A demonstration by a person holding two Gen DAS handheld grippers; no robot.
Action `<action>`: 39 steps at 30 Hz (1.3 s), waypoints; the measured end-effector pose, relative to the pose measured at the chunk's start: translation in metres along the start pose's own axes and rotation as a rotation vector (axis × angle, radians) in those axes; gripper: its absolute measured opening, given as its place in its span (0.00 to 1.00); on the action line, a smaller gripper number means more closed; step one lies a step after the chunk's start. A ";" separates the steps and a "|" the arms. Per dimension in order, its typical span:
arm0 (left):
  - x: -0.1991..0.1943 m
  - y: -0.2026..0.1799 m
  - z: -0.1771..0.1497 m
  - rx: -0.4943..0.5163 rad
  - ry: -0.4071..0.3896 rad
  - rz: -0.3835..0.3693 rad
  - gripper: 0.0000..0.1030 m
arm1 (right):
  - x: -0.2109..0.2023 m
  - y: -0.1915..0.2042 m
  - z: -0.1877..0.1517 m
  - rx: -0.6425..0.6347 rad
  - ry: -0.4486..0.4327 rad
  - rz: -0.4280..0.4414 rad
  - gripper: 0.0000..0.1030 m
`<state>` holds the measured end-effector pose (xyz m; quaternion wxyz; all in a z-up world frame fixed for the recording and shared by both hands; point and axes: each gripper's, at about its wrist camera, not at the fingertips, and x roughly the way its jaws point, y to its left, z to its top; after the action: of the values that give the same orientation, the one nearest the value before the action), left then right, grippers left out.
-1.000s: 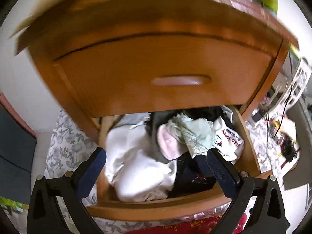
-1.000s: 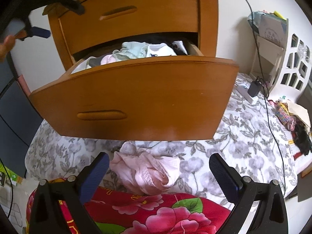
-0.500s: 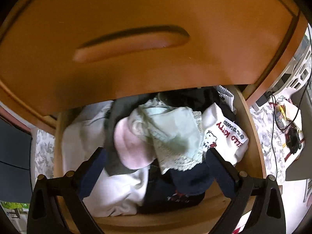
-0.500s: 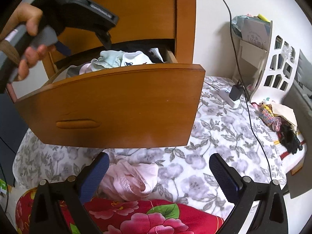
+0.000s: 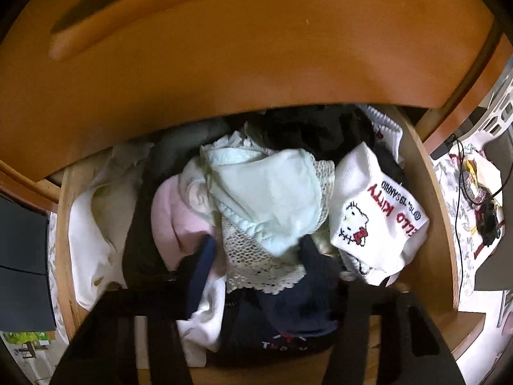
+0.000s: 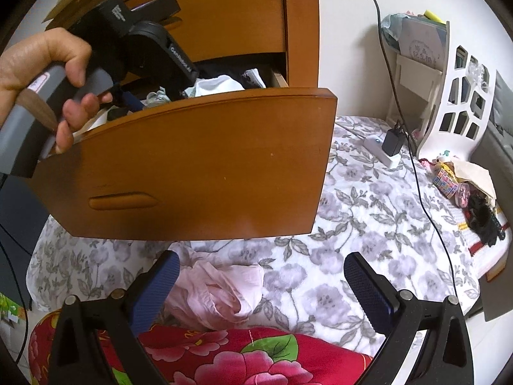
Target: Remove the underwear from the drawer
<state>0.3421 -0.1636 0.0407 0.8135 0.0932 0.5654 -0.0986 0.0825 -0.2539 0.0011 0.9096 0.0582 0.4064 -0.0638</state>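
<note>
- Now, left gripper (image 5: 256, 250) is pointing steeply down into the open drawer (image 5: 426, 199), centre of the left wrist view; its jaws are closing, with mint underwear (image 5: 272, 192) and lace trim (image 5: 256, 260) lying between the fingers.
- Pads are not clearly pressing the cloth yet; the right finger is mostly sinking into dark fabric (image 5: 288, 317).
- Pile is filling the drawer: a pink piece (image 5: 173, 221) left of the mint, a white garment (image 5: 93, 227) at far left, a Hello Kitty sock (image 5: 378, 215) at right.
- Right gripper (image 6: 259, 276) is hovering low in the right wrist view, jaws standing wide apart, holding nothing.
- Pink underwear (image 6: 218, 292) is lying on the floral sheet (image 6: 368, 211) between and just beyond those fingers, below the drawer front (image 6: 198, 166).
- Hand (image 6: 48, 73) is gripping the left tool at upper left.
</note>
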 end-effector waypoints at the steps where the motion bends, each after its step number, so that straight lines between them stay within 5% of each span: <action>1: -0.001 0.002 -0.001 -0.003 -0.006 -0.005 0.35 | 0.000 0.000 0.000 0.000 0.000 -0.001 1.00; 5: -0.004 0.012 -0.002 -0.023 -0.029 -0.021 0.13 | 0.000 0.001 0.000 -0.004 0.001 -0.005 1.00; 8: -0.010 0.021 -0.005 -0.041 -0.068 -0.033 0.08 | 0.000 0.002 -0.001 -0.009 0.000 -0.008 1.00; 39: -0.155 0.080 -0.069 -0.141 -0.503 0.012 0.03 | -0.026 0.018 -0.001 -0.073 -0.041 -0.048 1.00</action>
<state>0.2482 -0.0594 0.1657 0.9336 0.0124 0.3502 -0.0741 0.0677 -0.2341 0.0207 0.9175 0.0140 0.3909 -0.0718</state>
